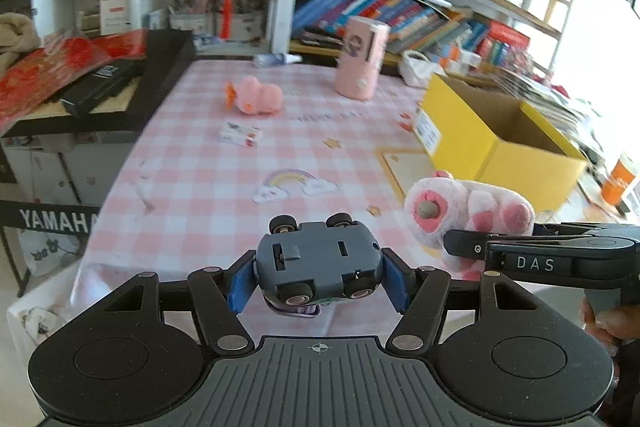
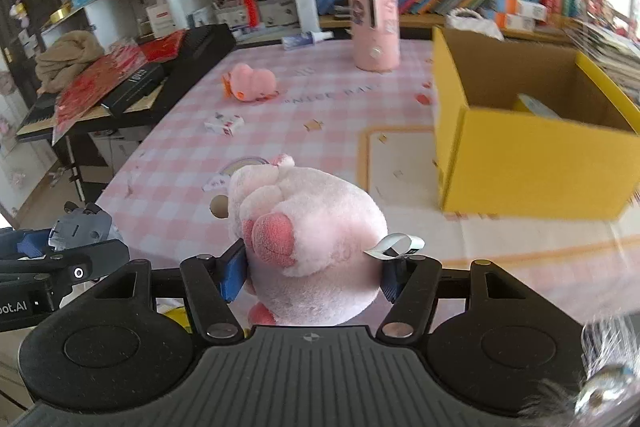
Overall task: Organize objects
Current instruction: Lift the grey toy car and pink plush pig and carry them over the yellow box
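1. We are mid-carry, judging by both loads off the table: our left gripper [image 1: 320, 277] pinches a grey toy car [image 1: 318, 263] upside down, wheels up, short of the yellow box [image 2: 532, 131]
2. Our right gripper [image 2: 310, 277] squeezes a pink plush toy [image 2: 308, 247], nearer the yellow box than the car
3. Next, we likely need each load above the box's open top before spreading the jaws
4. The plush is soft, pink-pawed; the car looks hard and smooth

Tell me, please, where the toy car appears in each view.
Left wrist: toy car bottom centre, upside down, clamped in the left gripper.
Right wrist: toy car far left edge, low.
Shared landmark: yellow box on the right of the table.
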### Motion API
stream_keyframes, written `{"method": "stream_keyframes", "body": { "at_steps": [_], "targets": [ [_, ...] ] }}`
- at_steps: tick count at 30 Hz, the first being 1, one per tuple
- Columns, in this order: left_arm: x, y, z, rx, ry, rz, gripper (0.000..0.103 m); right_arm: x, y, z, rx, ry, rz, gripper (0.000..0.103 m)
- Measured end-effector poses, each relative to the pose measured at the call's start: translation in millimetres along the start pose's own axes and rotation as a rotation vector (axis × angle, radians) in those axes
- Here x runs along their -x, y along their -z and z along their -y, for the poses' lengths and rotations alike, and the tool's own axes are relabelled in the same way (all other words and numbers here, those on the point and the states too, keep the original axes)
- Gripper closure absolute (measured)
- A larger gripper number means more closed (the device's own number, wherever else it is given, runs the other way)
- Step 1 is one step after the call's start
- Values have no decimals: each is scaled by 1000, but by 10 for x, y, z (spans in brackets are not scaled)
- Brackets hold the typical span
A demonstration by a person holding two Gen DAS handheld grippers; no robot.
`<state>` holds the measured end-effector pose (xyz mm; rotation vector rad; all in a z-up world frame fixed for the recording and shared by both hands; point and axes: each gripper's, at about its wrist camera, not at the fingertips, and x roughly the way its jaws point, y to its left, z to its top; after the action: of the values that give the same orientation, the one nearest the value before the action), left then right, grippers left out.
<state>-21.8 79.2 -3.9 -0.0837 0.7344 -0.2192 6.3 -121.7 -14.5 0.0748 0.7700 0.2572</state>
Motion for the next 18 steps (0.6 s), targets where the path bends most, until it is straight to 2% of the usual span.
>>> {"method": "stream_keyframes", "body": {
  "at_steps": [18],
  "targets": [
    [-131,21,604,-160,192,-31,39,533,439,510,-159,195,6,42]
  ]
}}
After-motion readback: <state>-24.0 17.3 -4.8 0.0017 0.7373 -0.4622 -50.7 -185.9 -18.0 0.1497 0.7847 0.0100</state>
